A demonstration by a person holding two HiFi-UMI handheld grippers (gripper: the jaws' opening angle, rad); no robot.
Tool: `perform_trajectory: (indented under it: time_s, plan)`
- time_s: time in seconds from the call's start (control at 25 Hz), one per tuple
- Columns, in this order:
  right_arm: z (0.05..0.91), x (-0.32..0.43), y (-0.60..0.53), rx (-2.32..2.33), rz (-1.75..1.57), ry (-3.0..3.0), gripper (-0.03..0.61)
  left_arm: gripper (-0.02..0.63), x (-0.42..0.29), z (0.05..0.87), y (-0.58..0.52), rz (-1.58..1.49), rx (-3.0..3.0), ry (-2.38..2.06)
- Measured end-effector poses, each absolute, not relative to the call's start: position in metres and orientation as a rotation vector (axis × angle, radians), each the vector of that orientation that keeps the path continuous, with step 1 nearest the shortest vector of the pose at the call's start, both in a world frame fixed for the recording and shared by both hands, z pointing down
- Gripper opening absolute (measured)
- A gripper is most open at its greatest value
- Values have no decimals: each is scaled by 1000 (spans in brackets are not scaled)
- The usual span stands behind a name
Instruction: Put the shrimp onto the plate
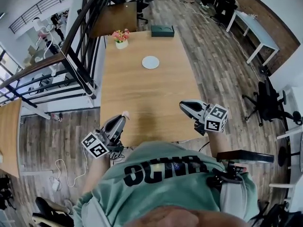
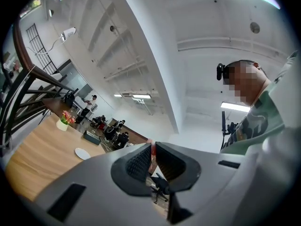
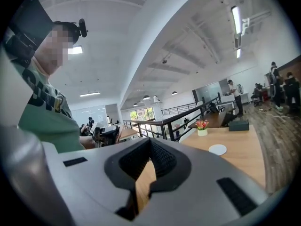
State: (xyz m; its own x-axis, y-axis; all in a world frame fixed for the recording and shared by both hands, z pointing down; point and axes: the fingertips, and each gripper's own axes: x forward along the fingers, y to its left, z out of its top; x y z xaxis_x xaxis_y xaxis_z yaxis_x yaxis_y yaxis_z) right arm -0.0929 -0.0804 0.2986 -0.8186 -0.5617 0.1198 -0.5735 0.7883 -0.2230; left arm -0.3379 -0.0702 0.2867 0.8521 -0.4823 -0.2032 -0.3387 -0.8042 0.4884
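Head view: the wooden bench [image 1: 142, 93] runs away from the person. The white plate [image 1: 150, 62] sits by itself toward the far end, with a flower pot [image 1: 121, 39] and a dark green box [image 1: 162, 30] beyond it. The left tongs [image 1: 122, 119] are at the near left edge with a small pink bit poking out at the tip, and that's the shrimp [image 1: 125, 113]. The right tongs [image 1: 185, 106] hang over the near right part of the bench. Both are well apart from the plate.

Left gripper view: these tongs are pinching the shrimp [image 2: 150, 148], and only a thin reddish sliver shows between the ribbed pads. The plate [image 2: 82, 153] looks small and far off to the left.

Right gripper view: the tips are pressed together with nothing in them — just wood showing through the gap lower down. The plate [image 3: 217, 149] is off to the right.

So the step in hand looks like the carry. The hold seems thin, so a steady squeeze and no jerking would be smart. It makes sense to get over the middle of the plate and go low before letting go, so the shrimp doesn't bounce or slide off the rim. The right tongs are probably best kept out of the path.
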Motion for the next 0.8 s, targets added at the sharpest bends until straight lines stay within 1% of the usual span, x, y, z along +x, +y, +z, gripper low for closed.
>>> perform_trajectory:
  time_s: [0.12, 0.24, 0.36, 0.48, 0.6, 0.8]
  plan:
    - [300, -81, -122, 861, 387, -2972, 8, 31, -325, 278, -94, -430, 2592, -699]
    - [299, -53, -156, 786, 404, -3029, 8, 31, -301, 269, -105, -423, 2571, -799]
    - [305, -30, -180, 704, 429, -3084, 8, 31, -276, 269, -114, -387, 2539, -884]
    - [315, -24, -197, 643, 467, -3110, 8, 31, -257, 269, -123, -379, 2519, -910]
    - [326, -37, -208, 614, 498, -3123, 8, 31, -266, 272, -134, -340, 2513, -930]
    - [330, -66, -222, 724, 469, -3078, 8, 31, -306, 286, -162, -350, 2528, -859]
